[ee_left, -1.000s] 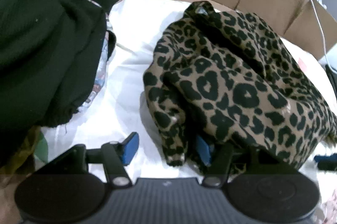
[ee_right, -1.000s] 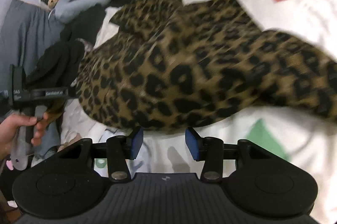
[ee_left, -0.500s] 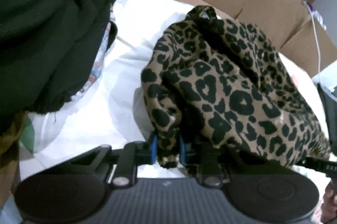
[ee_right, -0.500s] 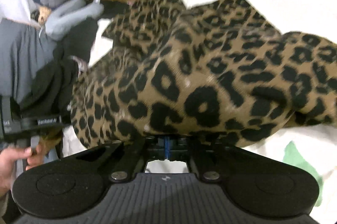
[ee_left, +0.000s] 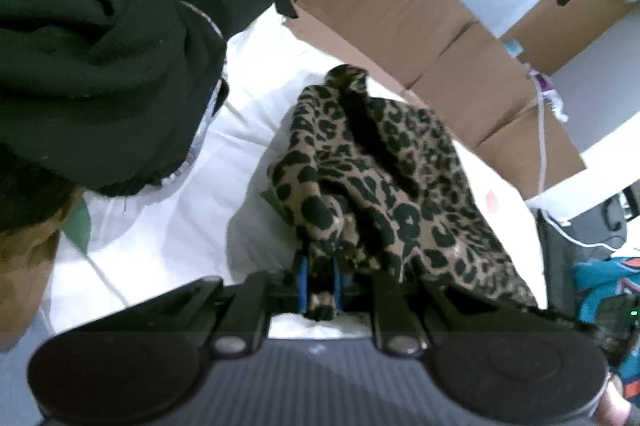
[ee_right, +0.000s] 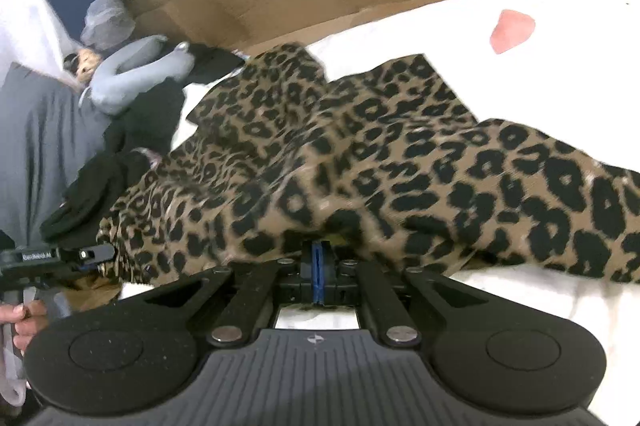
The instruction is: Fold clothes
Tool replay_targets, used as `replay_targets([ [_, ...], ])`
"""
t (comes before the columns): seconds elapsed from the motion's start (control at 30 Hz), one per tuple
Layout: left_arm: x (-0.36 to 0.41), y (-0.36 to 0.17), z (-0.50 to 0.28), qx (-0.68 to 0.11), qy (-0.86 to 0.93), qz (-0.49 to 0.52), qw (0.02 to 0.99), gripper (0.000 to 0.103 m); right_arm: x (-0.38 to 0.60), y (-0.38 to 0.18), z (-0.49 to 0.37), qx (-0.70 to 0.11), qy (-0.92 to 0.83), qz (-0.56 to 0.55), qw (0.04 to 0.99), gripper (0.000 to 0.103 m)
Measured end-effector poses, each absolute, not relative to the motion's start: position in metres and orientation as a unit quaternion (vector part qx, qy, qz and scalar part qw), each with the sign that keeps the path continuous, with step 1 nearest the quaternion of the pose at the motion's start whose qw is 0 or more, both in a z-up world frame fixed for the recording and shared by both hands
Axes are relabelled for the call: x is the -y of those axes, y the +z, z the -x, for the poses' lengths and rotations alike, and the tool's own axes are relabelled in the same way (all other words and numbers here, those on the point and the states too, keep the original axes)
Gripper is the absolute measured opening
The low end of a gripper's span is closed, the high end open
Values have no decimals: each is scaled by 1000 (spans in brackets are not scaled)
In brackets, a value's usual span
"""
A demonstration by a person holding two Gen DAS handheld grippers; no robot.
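A: While both grippers are closed, what is each one holding?

B: The left gripper (ee_left: 320, 284) has its blue pads pinched on a bunched edge of the leopard-print garment (ee_left: 384, 193). The cloth rises from the pads in a gathered fold and spreads away over the white sheet (ee_left: 168, 238).

A: And the right one?

B: The right gripper (ee_right: 317, 276) has its blue pads pressed together, with the same leopard-print garment (ee_right: 360, 161) draped right over their tips. The edge seems to be caught between them, but the cloth hides the point of contact, so I can't be fully certain.

A: Where does the garment lie?

B: It is stretched across the middle of the sheet, from the left side, where the other gripper's black frame (ee_right: 56, 256) meets its edge, to the right side, where it runs out of view. It is rumpled, with one ridge running towards the far edge of the sheet.

A: What else is around it?

B: A heap of black clothing (ee_left: 100, 73) sits at the left edge of the sheet. Flattened cardboard (ee_left: 420, 25) stands along the far edge. From the right wrist view, a grey soft toy (ee_right: 132, 73) lies near the far left corner, and a pink patch (ee_right: 512, 29) marks the sheet near the far right. A person's hand (ee_right: 24, 318) grips the handle at the lower left.
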State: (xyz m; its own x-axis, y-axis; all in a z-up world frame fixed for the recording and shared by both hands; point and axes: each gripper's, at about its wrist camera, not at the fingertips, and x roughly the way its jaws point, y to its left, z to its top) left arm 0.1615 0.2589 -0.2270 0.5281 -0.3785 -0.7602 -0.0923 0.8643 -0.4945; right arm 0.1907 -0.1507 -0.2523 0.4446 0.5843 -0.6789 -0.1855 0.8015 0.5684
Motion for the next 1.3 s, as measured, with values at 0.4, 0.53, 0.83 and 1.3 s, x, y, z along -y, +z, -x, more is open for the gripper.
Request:
replay_targets([
  [0.4, -252, -175, -127, -452, -143, 260, 841, 10, 95, -215, -162, -430, 331, -113, 832, 52],
  [0.53, -249, -159, -123, -443, -159, 263, 842, 10, 76, -200, -151, -407, 366, -80, 833, 61],
  [0.83, -243, -136, -126, -422, -182, 303, 835, 10, 45, -178, -142, -364, 412, -47, 834, 84],
  [1.3, -217, -99, -135, -374, -264, 342, 821, 9, 17, -165, -149, -306, 345, 30, 887, 90],
])
